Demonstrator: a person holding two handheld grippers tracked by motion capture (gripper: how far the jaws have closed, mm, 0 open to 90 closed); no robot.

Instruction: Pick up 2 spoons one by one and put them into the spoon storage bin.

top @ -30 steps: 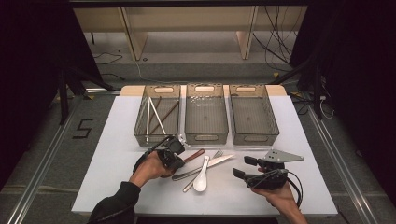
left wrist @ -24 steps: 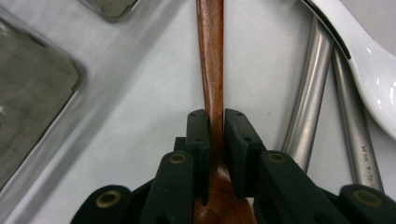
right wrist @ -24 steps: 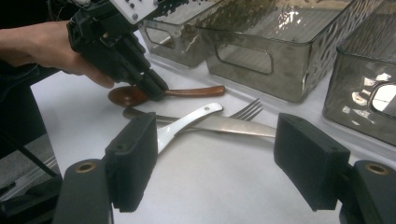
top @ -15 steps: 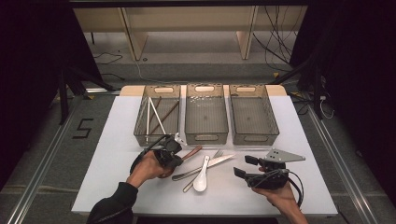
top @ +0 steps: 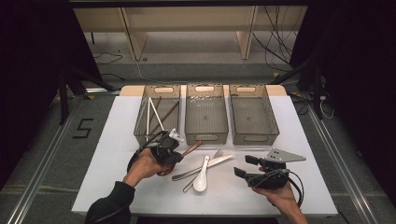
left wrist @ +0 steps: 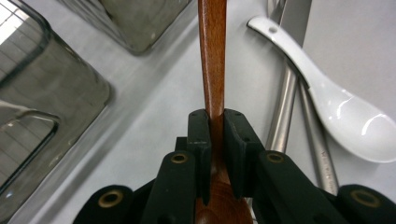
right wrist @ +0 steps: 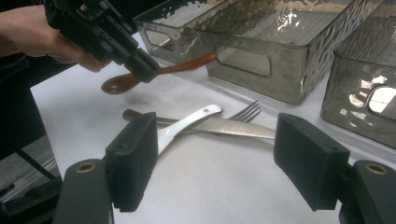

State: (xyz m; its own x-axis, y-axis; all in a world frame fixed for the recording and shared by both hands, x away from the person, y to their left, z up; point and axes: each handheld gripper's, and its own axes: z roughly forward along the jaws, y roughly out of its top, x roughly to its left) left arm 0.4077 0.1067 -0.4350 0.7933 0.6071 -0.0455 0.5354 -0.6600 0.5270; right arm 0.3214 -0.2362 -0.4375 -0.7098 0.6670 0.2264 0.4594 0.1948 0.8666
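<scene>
Left gripper view shows my left claw (left wrist: 215, 135) clamped on the wooden spoon (left wrist: 212, 56), handle running straight ahead toward the middle bin (left wrist: 140, 23), bowl rearward, above the desk (left wrist: 154, 121). My right claw (right wrist: 224, 163) stands apart, holding nothing.

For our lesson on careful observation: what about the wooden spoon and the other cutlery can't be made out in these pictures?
- Wooden spoon bowl: left gripper view, hidden behind the left gripper.
- Fork handle: right gripper view, under the knife.
- White spoon bowl: left gripper view, cut off by the right edge.
</scene>
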